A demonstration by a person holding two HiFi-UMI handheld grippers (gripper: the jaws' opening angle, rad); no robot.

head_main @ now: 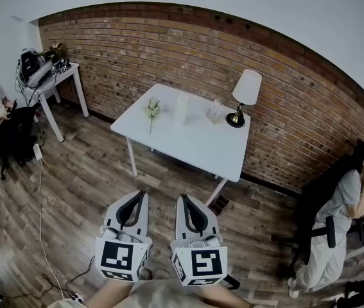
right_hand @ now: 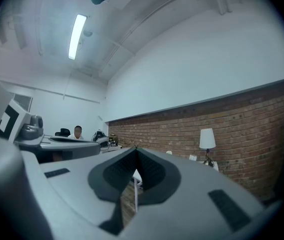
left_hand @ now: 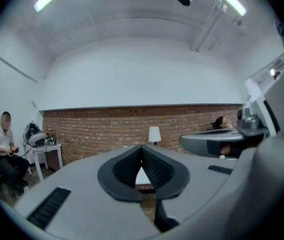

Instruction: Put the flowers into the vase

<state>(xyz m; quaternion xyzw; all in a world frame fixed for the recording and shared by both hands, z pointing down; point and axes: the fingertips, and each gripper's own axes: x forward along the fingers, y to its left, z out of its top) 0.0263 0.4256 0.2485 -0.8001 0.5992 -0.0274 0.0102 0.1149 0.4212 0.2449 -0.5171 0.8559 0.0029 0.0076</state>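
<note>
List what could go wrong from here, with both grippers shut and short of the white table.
1. The vase is pale against the white table and stands near the flowers; a reach for the stems could tip it.
2. The left gripper and right gripper are shut; pushed in like that, they would likely shove the flowers.
3. A cable lies on the floor left of the approach, a possible trip hazard.
</note>
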